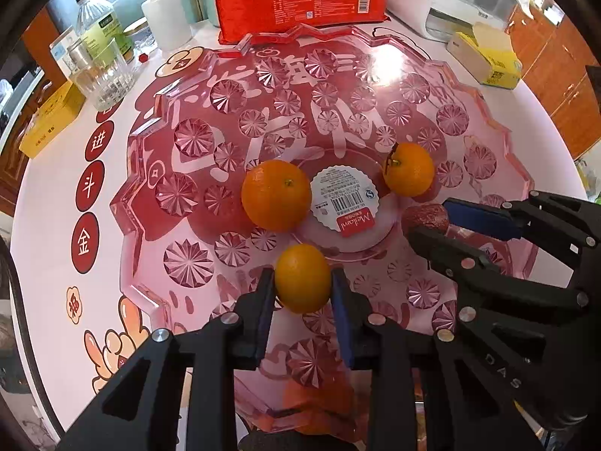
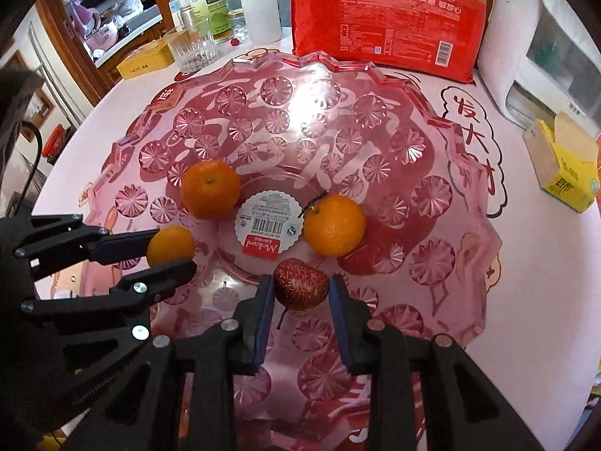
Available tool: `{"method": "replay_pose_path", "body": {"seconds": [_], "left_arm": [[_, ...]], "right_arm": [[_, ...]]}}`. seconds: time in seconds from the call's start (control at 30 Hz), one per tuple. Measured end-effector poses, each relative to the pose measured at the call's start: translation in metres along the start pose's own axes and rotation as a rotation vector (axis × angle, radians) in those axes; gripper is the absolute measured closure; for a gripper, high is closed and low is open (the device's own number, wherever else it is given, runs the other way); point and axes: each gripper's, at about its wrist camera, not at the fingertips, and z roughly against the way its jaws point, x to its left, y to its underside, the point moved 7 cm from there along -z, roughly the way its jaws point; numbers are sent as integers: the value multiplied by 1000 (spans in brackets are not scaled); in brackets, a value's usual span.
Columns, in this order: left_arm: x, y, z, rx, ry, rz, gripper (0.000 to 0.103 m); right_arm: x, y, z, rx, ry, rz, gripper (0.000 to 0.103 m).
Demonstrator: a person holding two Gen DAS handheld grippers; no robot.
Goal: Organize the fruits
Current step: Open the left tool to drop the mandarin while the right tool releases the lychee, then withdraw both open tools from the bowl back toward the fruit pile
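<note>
A pink cut-glass fruit bowl (image 1: pixel 484 158) (image 2: pixel 432 195) fills both views. Two oranges lie in it beside a round label: a big one (image 1: pixel 276 195) (image 2: pixel 210 189) and one with a stem (image 1: pixel 409 169) (image 2: pixel 334 225). My left gripper (image 1: pixel 302 282) (image 2: pixel 171 251) is shut on a small orange (image 1: pixel 302 278) (image 2: pixel 169 244) over the bowl's near side. My right gripper (image 2: pixel 300 285) (image 1: pixel 428 221) is shut on a dark red speckled fruit (image 2: pixel 300 283) (image 1: pixel 424 218) over the bowl.
Behind the bowl stand a red packet of paper cups (image 2: pixel 387 18), a glass tumbler (image 1: pixel 99 71), bottles (image 2: pixel 210 3), and a white appliance (image 2: pixel 541 49). Yellow boxes sit at the left (image 1: pixel 49 120) and right (image 2: pixel 563 165). The tablecloth has red printed characters.
</note>
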Motion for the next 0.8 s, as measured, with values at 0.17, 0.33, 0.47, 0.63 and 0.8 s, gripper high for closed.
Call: {"method": "replay_pose_path", "body": {"seconds": [0.17,0.33,0.47,0.63,0.8], "left_arm": [[-2,2,1,-6,-3,-15,72],[-1,2,5,-11,5,-6,60],[1,1,13,-35,-19,-8,41],[2,2,21,-49,-9,3,22],[1,5,27,-51,-8,10,21]], "right_arm": [[2,1,-1,-8,30,23,72],[0,2,2,-19,21,11,72],[-7,1,6,-26,-3,-33,72],[-16,2,12,-39,-7,-68,72],[-15,5,20,-56,-1,-69,72]]}}
